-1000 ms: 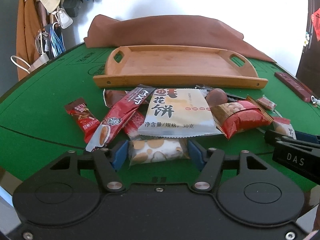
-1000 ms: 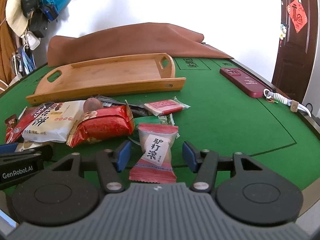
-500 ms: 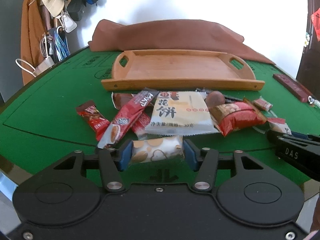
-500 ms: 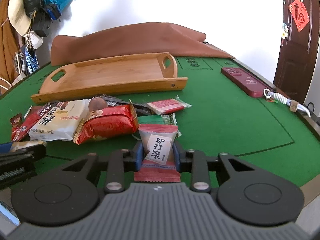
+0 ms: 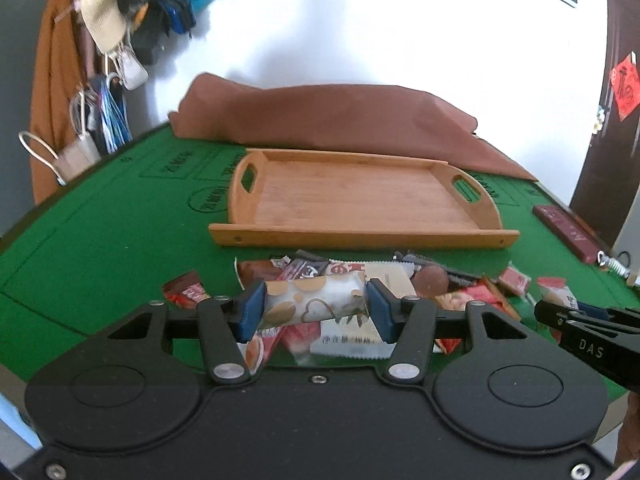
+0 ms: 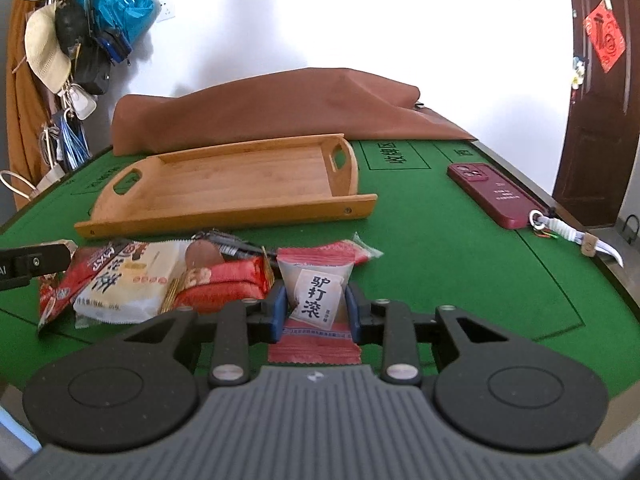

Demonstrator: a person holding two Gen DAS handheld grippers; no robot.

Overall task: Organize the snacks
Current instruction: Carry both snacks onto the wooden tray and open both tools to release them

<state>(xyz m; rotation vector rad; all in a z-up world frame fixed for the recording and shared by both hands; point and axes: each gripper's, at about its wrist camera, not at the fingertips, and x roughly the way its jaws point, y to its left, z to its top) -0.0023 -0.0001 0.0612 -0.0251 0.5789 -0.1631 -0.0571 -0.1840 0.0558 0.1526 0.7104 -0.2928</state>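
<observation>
My left gripper (image 5: 314, 310) is shut on a white snack packet with gold hearts (image 5: 316, 302) and holds it lifted above the snack pile (image 5: 356, 332). My right gripper (image 6: 316, 308) is shut on a white and red packet with black characters (image 6: 316, 296), also raised off the green table. The empty wooden tray (image 5: 360, 200) lies just beyond the pile; it also shows in the right wrist view (image 6: 236, 184). On the felt remain a cream biscuit packet (image 6: 132, 280), a red packet (image 6: 228, 284) and a round brown sweet (image 6: 202, 254).
A brown cloth (image 5: 332, 116) is heaped behind the tray. A dark red phone with a lanyard (image 6: 496, 194) lies at the right. Bags and hats (image 6: 80, 36) hang at the far left. The table edge (image 6: 612, 272) curves round on the right.
Both grippers closed on their packets and lifted them off the table. The views rose and tilted toward the tray.
</observation>
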